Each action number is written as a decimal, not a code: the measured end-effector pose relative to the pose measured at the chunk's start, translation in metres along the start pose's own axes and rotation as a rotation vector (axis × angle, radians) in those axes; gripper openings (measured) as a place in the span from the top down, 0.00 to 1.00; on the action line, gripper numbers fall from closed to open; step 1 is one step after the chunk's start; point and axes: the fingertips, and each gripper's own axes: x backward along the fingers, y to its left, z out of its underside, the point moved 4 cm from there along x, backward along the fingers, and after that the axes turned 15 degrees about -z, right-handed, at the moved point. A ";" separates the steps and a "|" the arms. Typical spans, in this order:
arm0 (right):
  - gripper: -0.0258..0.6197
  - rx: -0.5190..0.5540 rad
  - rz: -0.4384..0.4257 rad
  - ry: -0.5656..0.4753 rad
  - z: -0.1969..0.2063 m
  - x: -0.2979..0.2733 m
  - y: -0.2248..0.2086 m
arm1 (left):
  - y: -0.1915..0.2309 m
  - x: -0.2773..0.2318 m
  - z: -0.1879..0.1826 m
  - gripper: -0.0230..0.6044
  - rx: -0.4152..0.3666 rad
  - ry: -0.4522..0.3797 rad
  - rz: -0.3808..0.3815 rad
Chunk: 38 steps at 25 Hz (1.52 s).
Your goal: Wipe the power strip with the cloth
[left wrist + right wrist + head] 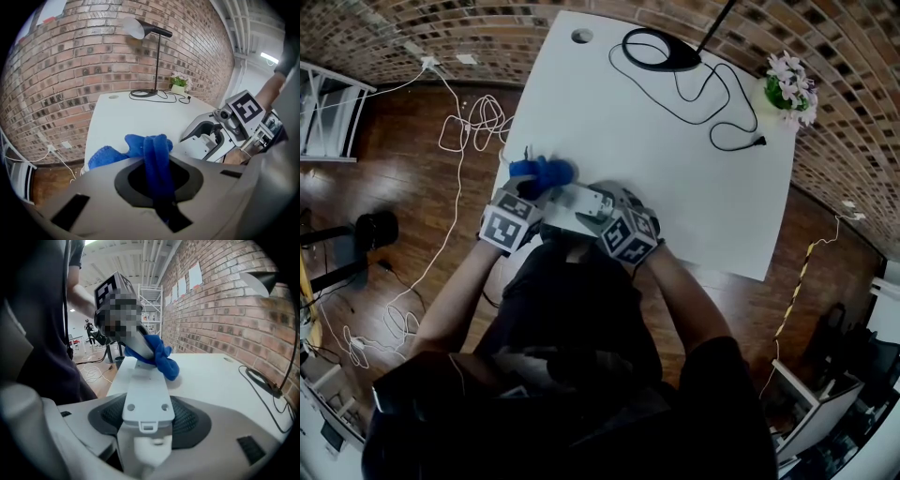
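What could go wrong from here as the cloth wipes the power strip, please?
The right tongs grip the power strip by one end only; the cloth pressing at the far end could lever it loose. Near the table edge, a slipped strip may fall to the floor. The left tongs pinch only a fold of cloth, which might pull out.

Place: a loft-like lab or workroom
Walls: bare brick [412,28], far side
Floor: dark wood [384,178], loose white cables [478,117] at left
Furniture: white table [675,187], desk lamp [136,27] at its far end
Background: metal shelving rack [151,305], exposed ceiling pipes [147,254]
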 end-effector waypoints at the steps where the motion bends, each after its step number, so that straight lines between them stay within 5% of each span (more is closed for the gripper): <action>1: 0.52 -0.003 0.000 0.001 0.000 0.000 0.000 | 0.000 0.000 0.000 0.90 -0.002 -0.004 0.004; 38: 0.52 -0.112 -0.002 0.023 -0.001 -0.001 -0.001 | 0.061 0.005 0.009 0.90 -0.052 -0.074 -0.005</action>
